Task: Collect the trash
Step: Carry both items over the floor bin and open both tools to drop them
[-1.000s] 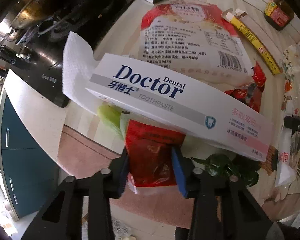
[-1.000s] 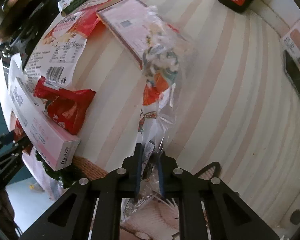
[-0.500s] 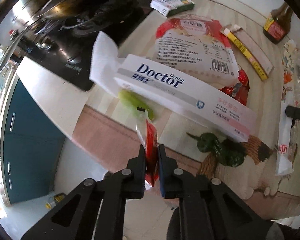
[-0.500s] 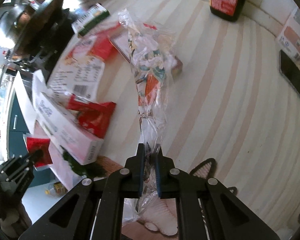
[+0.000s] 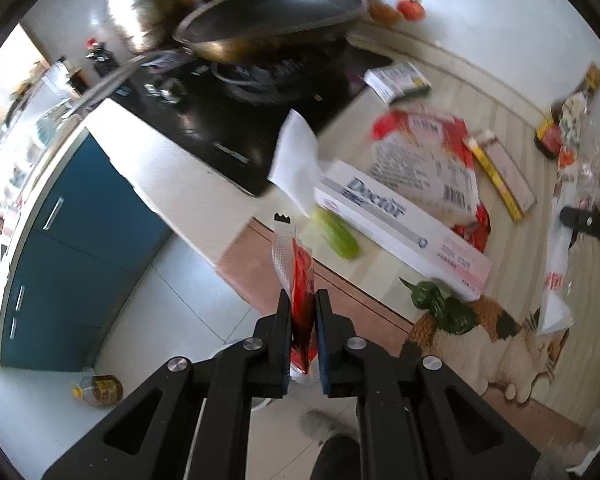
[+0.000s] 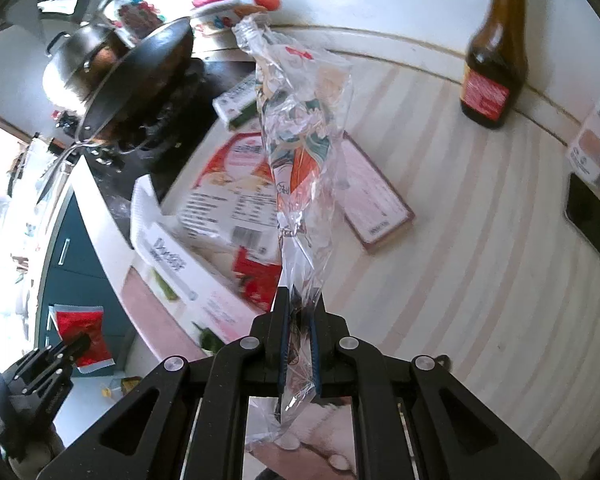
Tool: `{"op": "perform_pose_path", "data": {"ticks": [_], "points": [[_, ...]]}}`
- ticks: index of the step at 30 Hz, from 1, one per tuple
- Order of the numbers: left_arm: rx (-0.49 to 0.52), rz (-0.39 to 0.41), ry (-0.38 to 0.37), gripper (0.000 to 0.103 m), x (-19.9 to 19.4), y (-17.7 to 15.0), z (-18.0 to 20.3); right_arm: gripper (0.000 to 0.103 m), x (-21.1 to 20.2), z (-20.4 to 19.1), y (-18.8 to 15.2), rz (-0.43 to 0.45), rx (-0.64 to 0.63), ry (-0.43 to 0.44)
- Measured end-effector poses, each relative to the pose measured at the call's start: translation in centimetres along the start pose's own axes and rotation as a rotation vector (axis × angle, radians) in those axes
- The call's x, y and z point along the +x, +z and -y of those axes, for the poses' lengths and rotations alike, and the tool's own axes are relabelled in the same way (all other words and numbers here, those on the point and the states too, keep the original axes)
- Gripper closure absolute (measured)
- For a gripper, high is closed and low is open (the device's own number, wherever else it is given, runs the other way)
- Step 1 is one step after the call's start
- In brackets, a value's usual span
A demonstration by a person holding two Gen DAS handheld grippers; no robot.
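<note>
Left wrist view: the left gripper (image 5: 302,312) is clamped on one red foil sachet (image 5: 300,276), held up off the counter edge over the floor. Beyond it on the striped countertop (image 5: 452,92) lie one dark green pepper (image 5: 440,306), one white toothpaste box (image 5: 400,220), one large red-and-white printed bag (image 5: 428,160) and, farther left, one black wok (image 5: 268,20). Right wrist view: the right gripper (image 6: 299,332) pinches one clear printed plastic wrapper (image 6: 300,120), lifted above the counter; one brown sauce bottle (image 6: 494,52) stands far right.
</note>
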State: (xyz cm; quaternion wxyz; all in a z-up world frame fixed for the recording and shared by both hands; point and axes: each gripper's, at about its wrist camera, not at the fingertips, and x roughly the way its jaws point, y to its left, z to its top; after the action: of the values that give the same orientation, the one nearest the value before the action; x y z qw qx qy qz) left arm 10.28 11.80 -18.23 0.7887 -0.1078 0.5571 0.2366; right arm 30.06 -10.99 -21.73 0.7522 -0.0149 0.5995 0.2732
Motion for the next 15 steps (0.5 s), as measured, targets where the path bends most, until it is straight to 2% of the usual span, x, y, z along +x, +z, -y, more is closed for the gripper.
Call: {"op": "perform_pose_path", "data": {"ticks": [7, 15], "points": [[-0.124, 0.062, -0.001, 0.096, -2.3, -1.8, -5.0, 0.094, 0.5, -8.4, -1.7, -0.005, -0.152, 0.052], [-0.284, 0.072, 0.037, 0.096, -2.4, -7.6, -13.3, 0.095, 2.8, -18.8, -6.6, -0.036, -0.31, 0.098]]}}
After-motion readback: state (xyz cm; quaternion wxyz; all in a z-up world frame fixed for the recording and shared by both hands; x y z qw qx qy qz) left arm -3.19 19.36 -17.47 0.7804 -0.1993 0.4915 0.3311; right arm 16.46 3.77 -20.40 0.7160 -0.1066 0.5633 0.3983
